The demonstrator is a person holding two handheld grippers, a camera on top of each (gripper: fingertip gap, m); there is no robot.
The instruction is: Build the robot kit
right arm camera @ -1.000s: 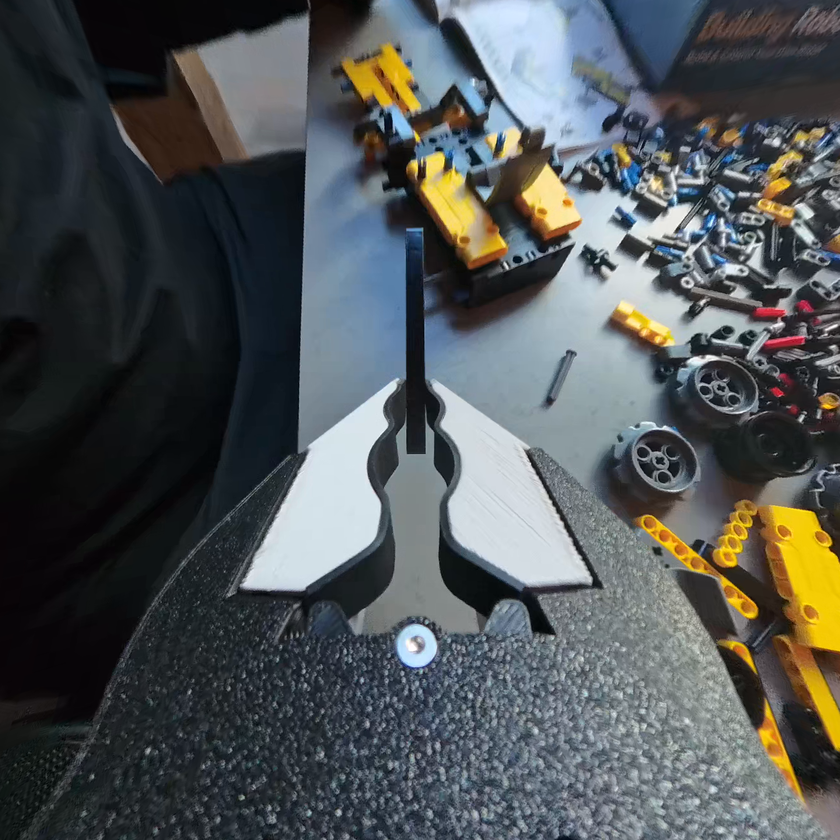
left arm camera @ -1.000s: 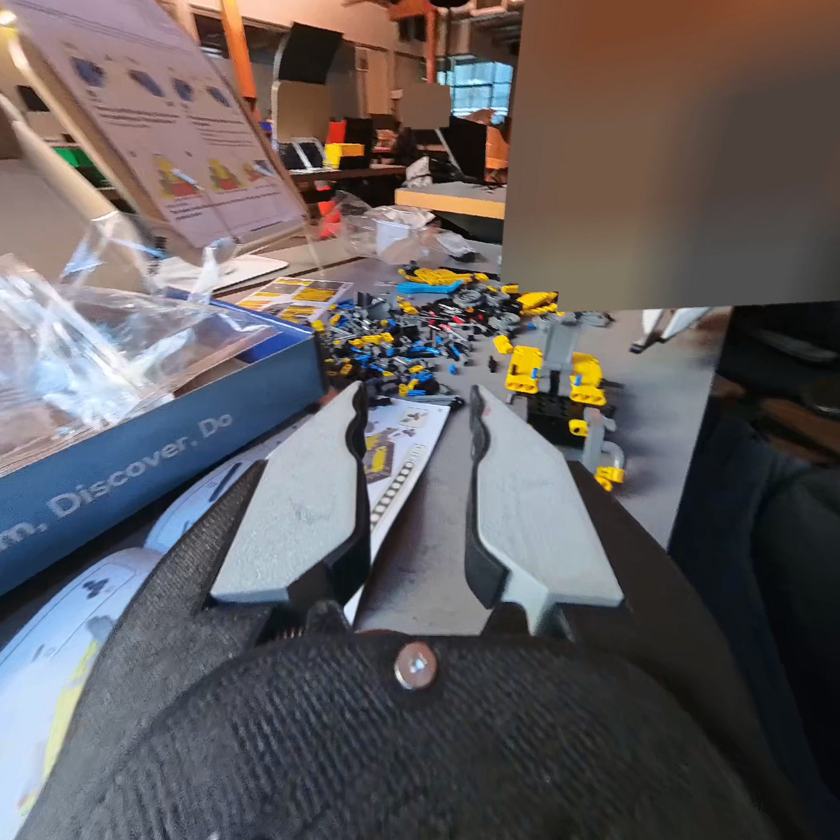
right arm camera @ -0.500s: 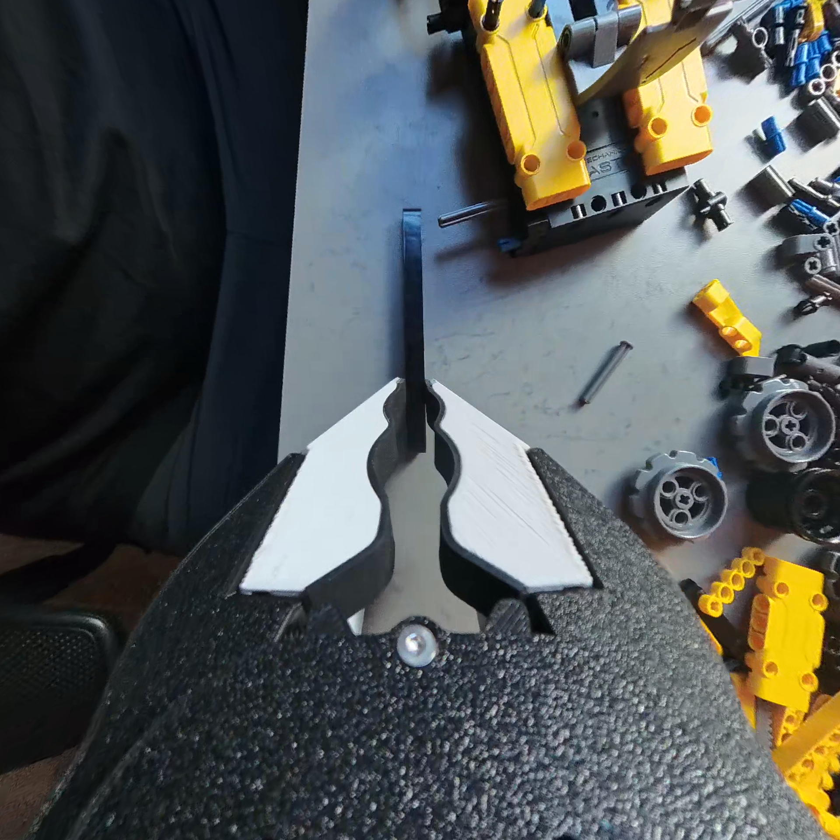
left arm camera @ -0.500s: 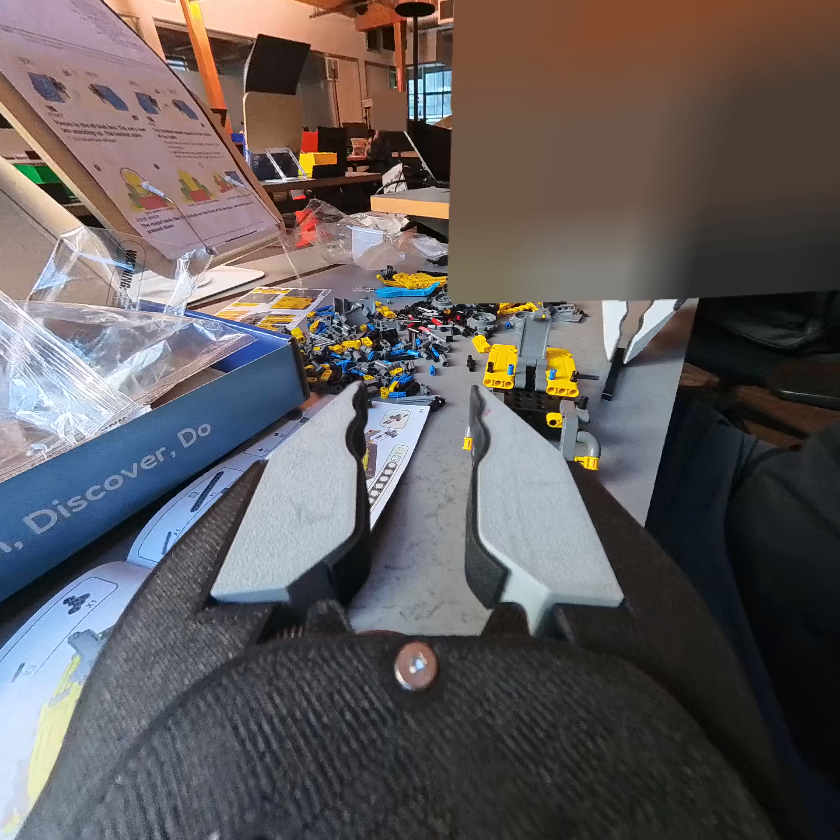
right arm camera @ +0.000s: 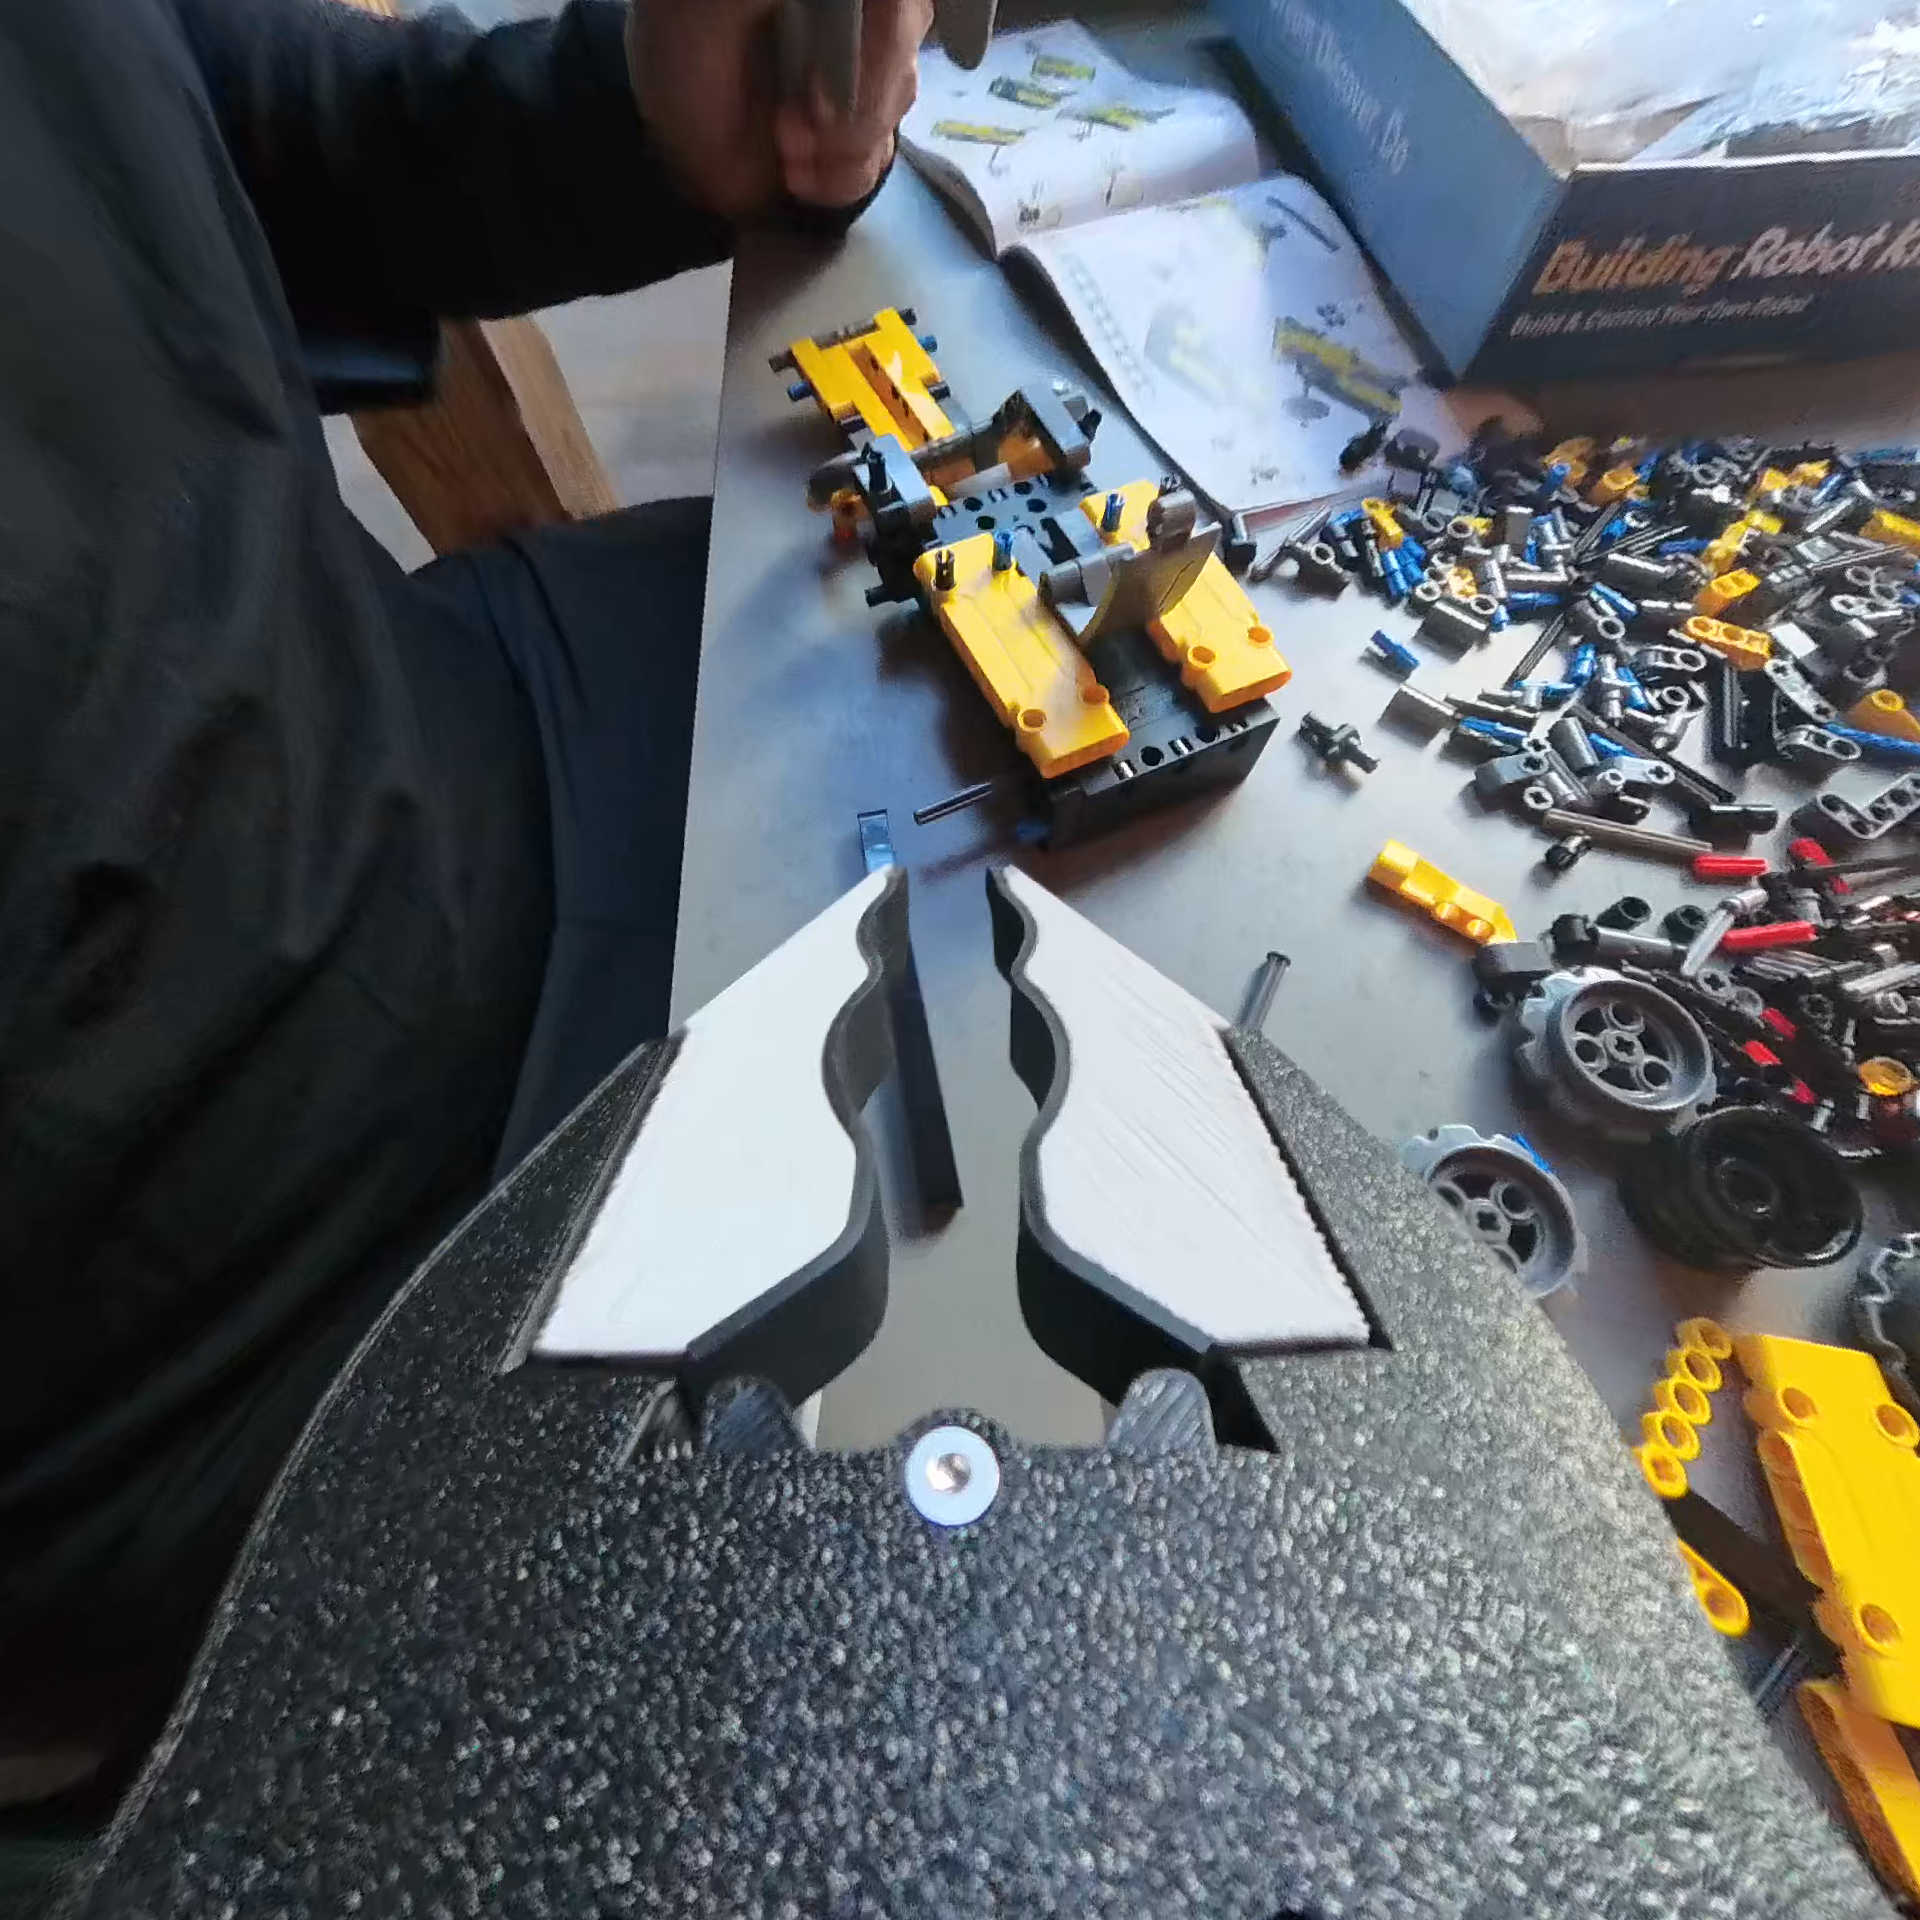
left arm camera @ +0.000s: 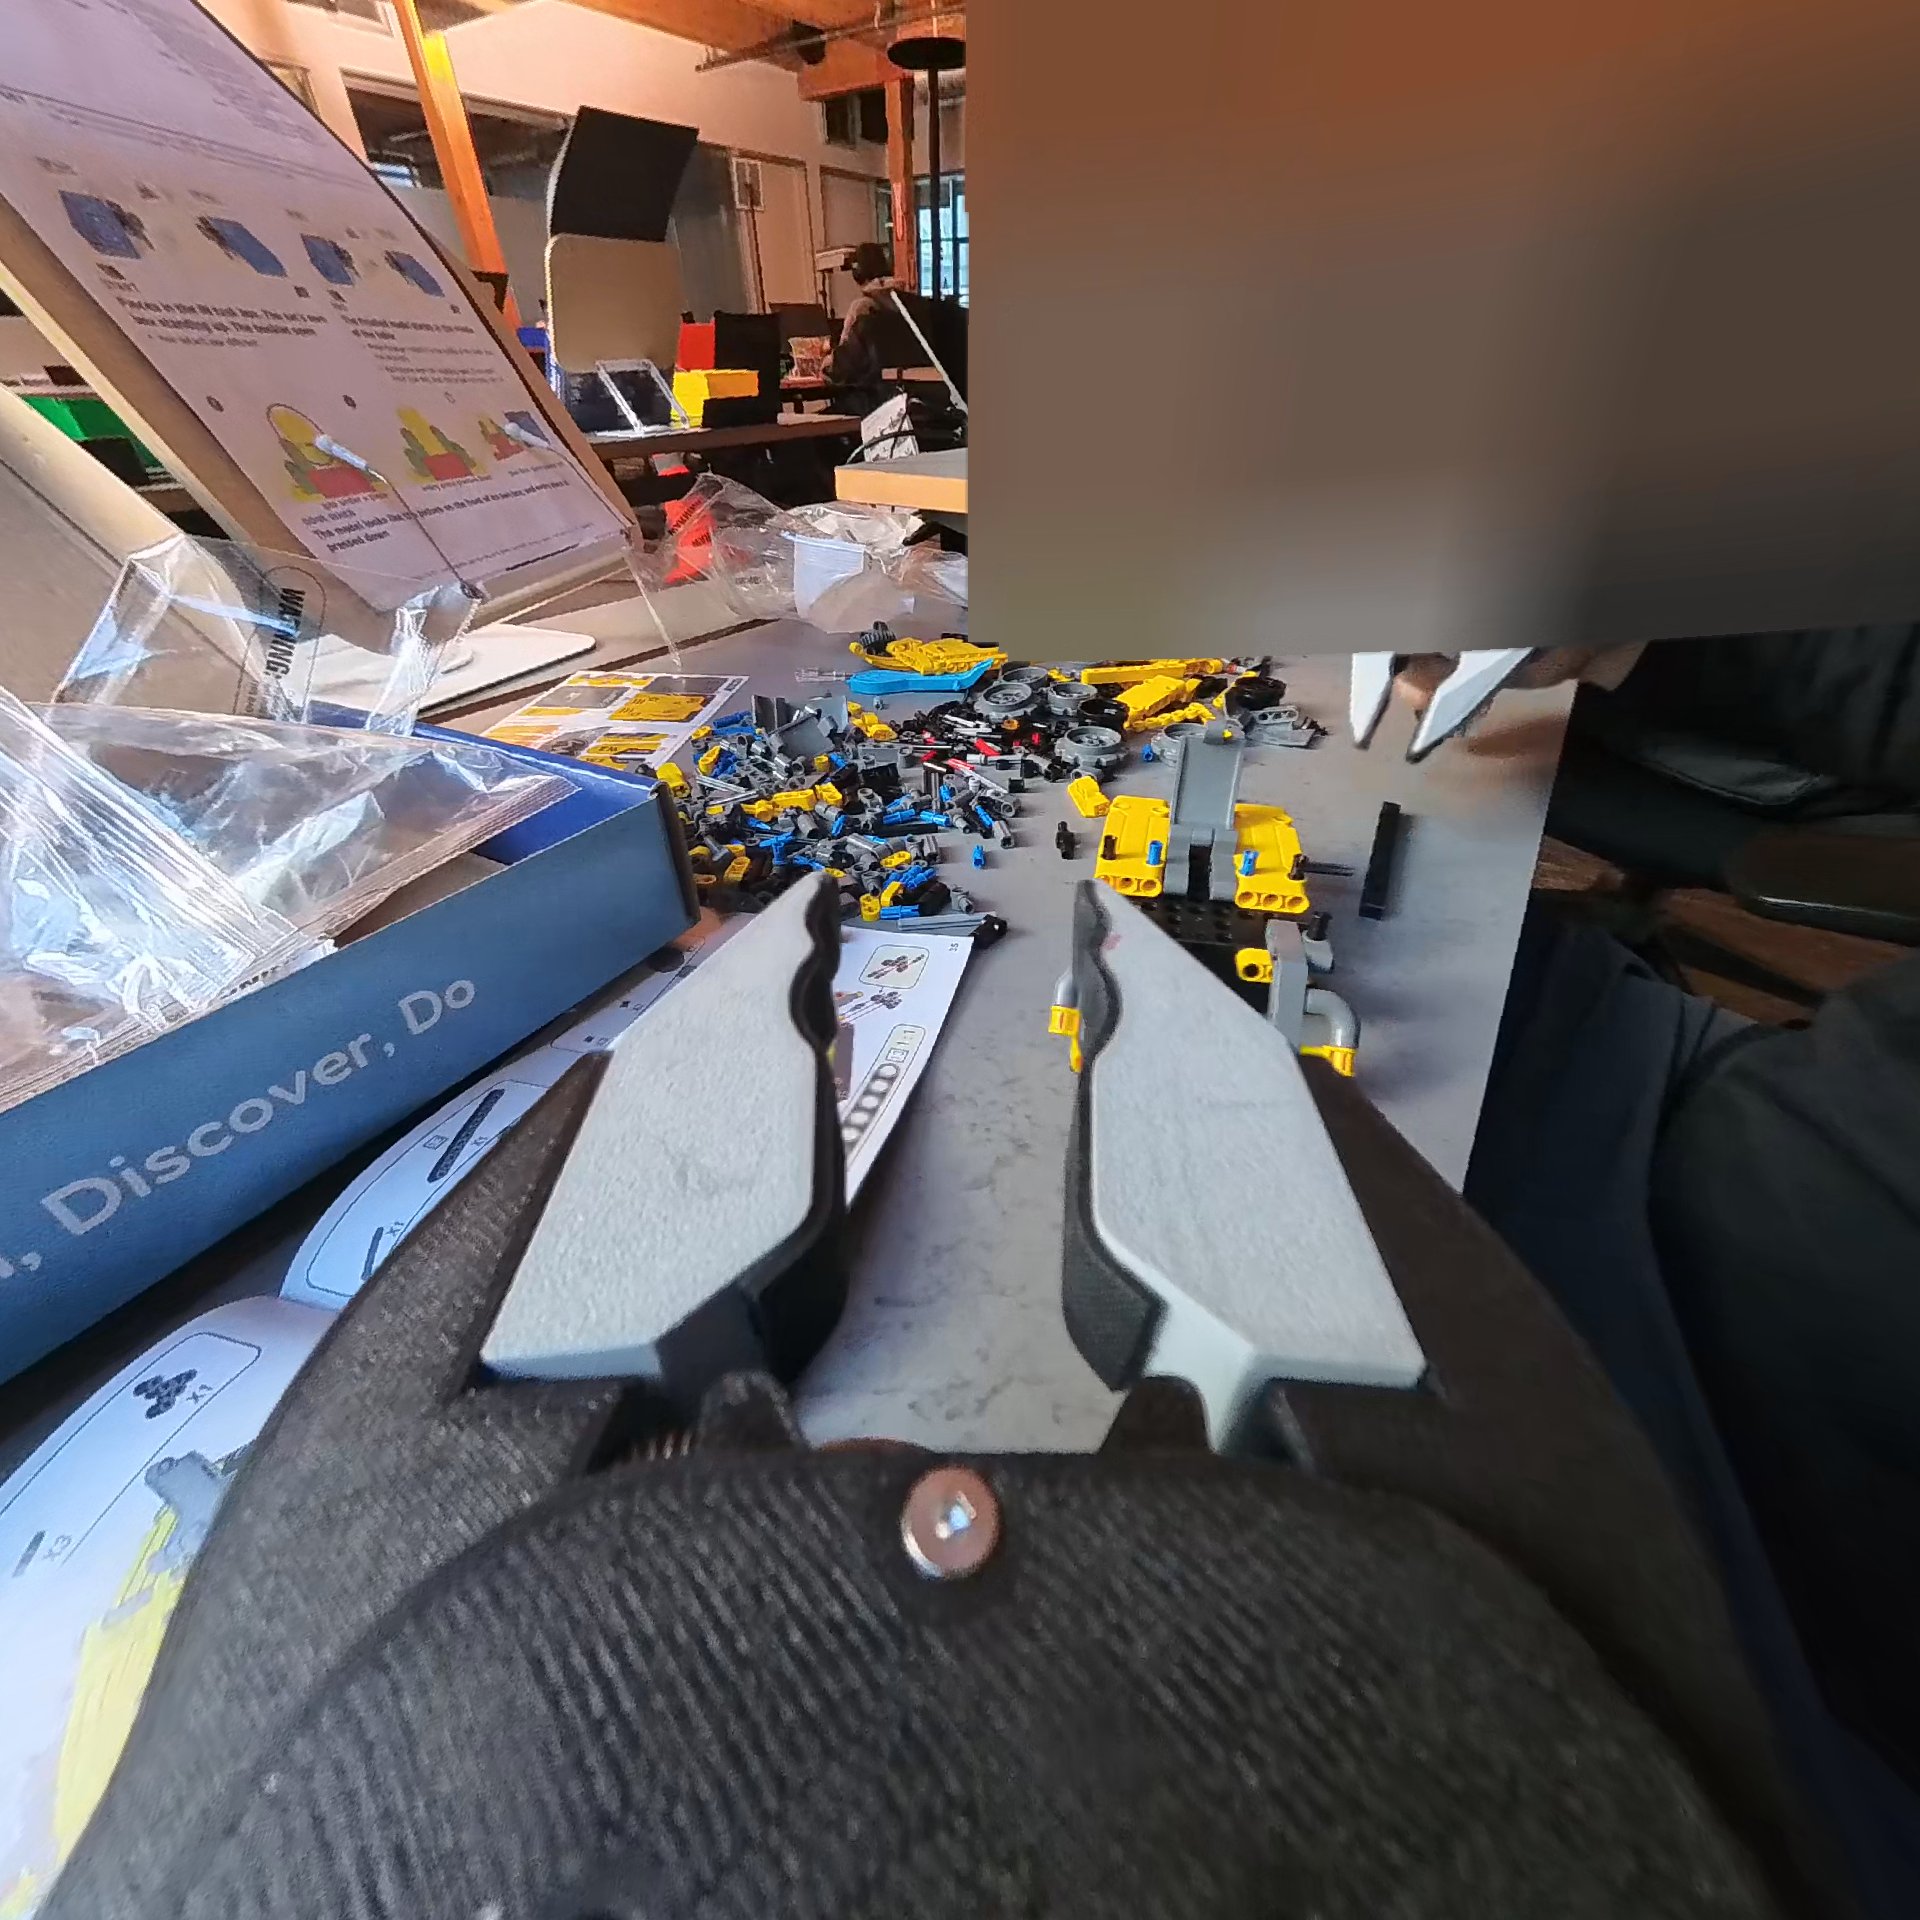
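Observation:
My right gripper is open and empty above the grey table. A long black beam lies flat on the table below the gap between its fingers, near the table's edge; it also shows in the left wrist view. A part-built yellow and black model stands just beyond the beam. My left gripper is open and empty, low over the table beside an instruction booklet. The model is ahead of it to the right, and the right gripper shows farther off.
A pile of small loose parts covers the table right of the model, with grey and black wheels nearer. A blue box with plastic bags stands left. The table edge and a person's dark clothing are close by.
My right gripper has opened and let go of the black beam, which now lies on the table, and the gripper has drawn back. My left gripper has stayed open and barely moved.

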